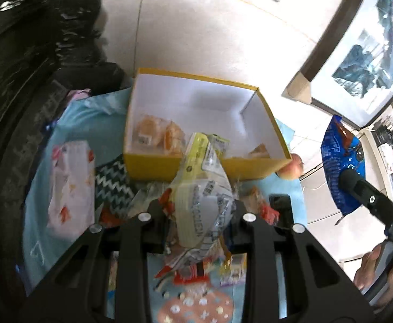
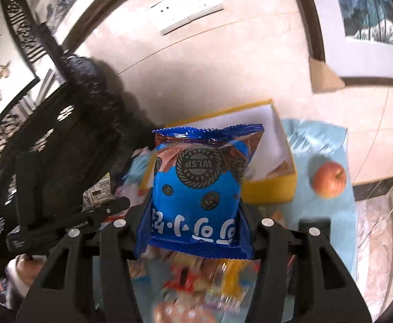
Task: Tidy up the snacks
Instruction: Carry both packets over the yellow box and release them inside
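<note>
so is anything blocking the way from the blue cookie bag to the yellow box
Nothing visible does. The blue cookie bag is held up in the right gripper, and the yellow box beyond it is open on top with bare floor between the few snacks inside. The apple sits off to the side.

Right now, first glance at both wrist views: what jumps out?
The blue cookie packet fills the middle of the right wrist view, clamped in the right gripper above the table. The left gripper grips a pale yellow-and-clear snack packet in front of the open yellow box, which already holds a few orange-wrapped snacks. An apple sits alone on the light blue cloth, right of the box.
</note>
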`<state>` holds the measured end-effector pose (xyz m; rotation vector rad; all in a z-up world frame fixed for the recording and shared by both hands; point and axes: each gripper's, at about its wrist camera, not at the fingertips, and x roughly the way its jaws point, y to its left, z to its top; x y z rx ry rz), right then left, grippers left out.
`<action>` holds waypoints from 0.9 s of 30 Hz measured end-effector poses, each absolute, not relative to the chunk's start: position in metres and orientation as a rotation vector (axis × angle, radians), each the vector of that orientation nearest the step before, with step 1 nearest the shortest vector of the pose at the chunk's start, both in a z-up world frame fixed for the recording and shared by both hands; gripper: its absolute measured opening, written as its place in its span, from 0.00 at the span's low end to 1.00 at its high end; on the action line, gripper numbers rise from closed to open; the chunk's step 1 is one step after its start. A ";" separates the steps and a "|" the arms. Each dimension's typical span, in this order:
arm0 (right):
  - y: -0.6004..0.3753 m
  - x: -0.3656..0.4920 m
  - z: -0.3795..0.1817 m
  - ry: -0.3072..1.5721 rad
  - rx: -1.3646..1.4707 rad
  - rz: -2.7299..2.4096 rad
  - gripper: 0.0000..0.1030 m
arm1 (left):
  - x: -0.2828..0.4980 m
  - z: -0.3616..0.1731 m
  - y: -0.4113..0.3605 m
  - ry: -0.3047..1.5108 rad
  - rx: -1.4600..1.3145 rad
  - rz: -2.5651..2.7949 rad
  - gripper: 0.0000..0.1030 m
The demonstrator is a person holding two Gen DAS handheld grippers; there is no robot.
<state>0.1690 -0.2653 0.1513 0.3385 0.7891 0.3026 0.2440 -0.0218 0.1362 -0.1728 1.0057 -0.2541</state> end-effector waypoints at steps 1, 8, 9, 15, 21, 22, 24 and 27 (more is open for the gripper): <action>-0.264 0.179 0.147 0.784 0.330 0.275 0.52 | 0.256 0.135 -0.026 1.012 -0.178 -0.260 0.28; -0.255 0.243 0.109 0.764 0.328 0.166 0.52 | 0.347 0.105 -0.061 1.050 -0.197 -0.267 0.35; -0.256 0.251 0.103 0.768 0.331 0.150 0.52 | 0.355 0.097 -0.062 1.061 -0.194 -0.239 0.62; -0.275 0.279 0.075 0.830 0.454 0.102 0.58 | 0.374 0.070 -0.060 1.131 -0.237 -0.136 0.98; -0.291 0.255 0.070 0.836 0.465 0.097 0.67 | 0.343 0.072 -0.042 1.128 -0.156 -0.134 0.98; -0.293 0.248 0.067 0.849 0.474 0.103 0.70 | 0.338 0.072 -0.039 1.133 -0.143 -0.134 0.98; -0.294 0.233 0.063 0.869 0.458 0.121 0.70 | 0.320 0.070 -0.027 1.133 -0.106 -0.126 0.98; -0.289 0.209 0.057 0.904 0.391 0.137 0.71 | 0.284 0.065 -0.005 1.129 -0.037 -0.074 0.98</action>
